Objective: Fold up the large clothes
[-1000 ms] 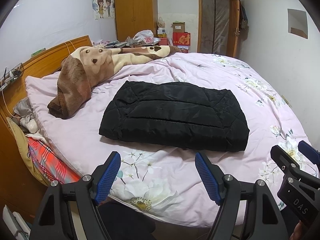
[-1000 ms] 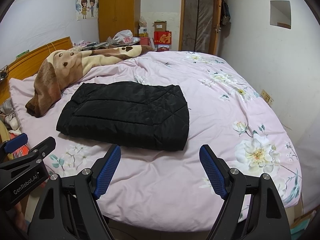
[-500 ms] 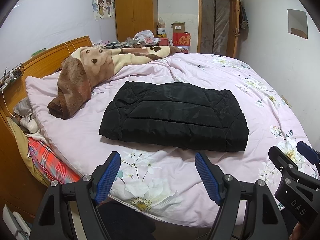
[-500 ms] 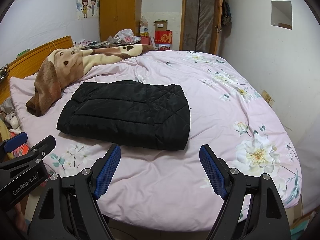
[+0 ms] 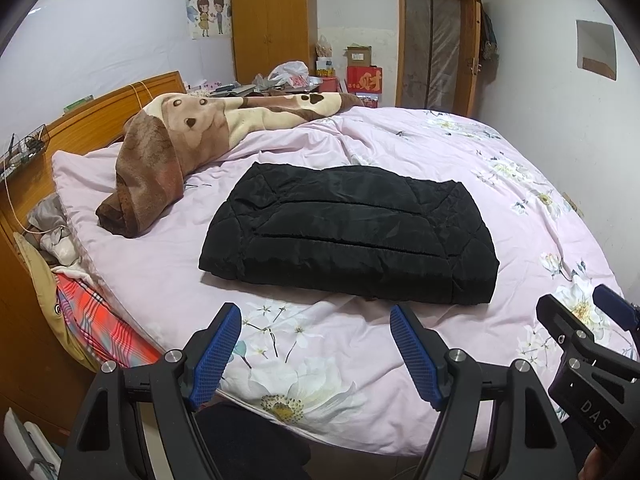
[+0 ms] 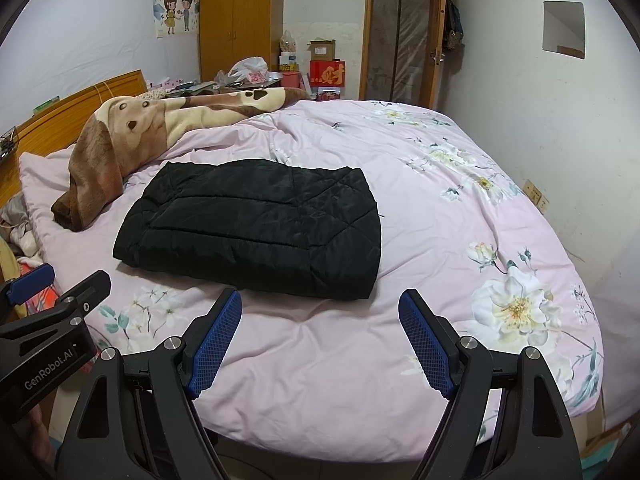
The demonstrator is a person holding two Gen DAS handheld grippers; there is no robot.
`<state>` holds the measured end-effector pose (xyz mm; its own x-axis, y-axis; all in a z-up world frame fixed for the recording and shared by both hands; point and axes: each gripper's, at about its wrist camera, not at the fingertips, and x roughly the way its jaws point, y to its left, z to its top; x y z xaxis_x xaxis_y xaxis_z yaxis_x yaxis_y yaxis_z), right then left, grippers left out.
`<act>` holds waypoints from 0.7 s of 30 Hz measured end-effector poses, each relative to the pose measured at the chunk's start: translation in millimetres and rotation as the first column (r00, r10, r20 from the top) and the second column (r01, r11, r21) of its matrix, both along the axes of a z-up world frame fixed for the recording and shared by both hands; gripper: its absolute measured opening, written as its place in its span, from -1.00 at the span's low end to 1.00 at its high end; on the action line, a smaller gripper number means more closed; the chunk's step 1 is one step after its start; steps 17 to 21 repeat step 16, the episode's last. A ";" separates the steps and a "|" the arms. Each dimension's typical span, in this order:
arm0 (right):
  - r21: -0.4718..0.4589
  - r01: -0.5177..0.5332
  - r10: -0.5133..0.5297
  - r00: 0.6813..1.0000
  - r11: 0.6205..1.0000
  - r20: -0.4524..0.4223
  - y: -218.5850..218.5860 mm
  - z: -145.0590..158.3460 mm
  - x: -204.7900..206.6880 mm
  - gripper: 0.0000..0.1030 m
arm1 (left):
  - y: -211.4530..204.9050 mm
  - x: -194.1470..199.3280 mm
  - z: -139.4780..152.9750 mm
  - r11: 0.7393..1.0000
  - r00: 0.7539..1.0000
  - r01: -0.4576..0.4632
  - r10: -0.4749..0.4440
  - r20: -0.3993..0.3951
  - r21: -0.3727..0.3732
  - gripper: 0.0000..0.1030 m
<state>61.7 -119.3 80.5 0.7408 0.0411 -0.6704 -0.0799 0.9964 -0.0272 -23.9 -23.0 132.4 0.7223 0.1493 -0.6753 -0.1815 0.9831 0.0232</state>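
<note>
At the far left, a brown-and-cream blanket [image 5: 172, 152] lies bunched along the wooden headboard [image 5: 104, 120], clear of the work area.

Next to the right, the black quilted jacket [image 5: 352, 236] lies flat on the bed [image 5: 520, 200], on the pink floral duvet, near the front edge. It is already a compact rectangle with layered edges visible along its near side. Judgement: folding appears complete or nearly so; any remaining step would be a final fold or a squaring of edges.

The left gripper [image 5: 316, 348] hovers above the near edge of the bed, apart from the jacket. Its fingers [image 5: 214, 354] are spread wide and hold nothing.

The right gripper [image 6: 320, 340] hovers likewise, below the jacket's right half. Its fingers [image 6: 426, 344] are also spread wide and empty.

Procedure, if a further fold is intended:
1. Approach the near corners low, one gripper per corner.
2. Pinch all layers together; padded fabric is thick and slippery, so a shallow bite may slip or take only the top layer.
3. Lift both corners evenly and carry them across in parallel to avoid skew.
4. Avoid catching the duvet beneath.
</note>
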 end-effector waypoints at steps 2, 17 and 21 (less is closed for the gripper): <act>-0.001 0.001 -0.001 1.000 1.000 -0.001 0.0 -0.2 0.0 0.57 | 0.8 -0.6 -0.1 1.000 1.000 0.003 -0.003 0.003 -0.009 0.49; -0.001 -0.001 0.001 1.000 1.000 -0.001 -0.5 0.4 0.4 0.57 | -1.0 -0.6 -2.5 1.000 1.000 -0.006 0.006 -0.001 -0.008 0.49; -0.001 -0.001 0.001 1.000 1.000 -0.001 -0.5 0.4 0.4 0.57 | -1.0 -0.6 -2.5 1.000 1.000 -0.006 0.006 -0.001 -0.008 0.49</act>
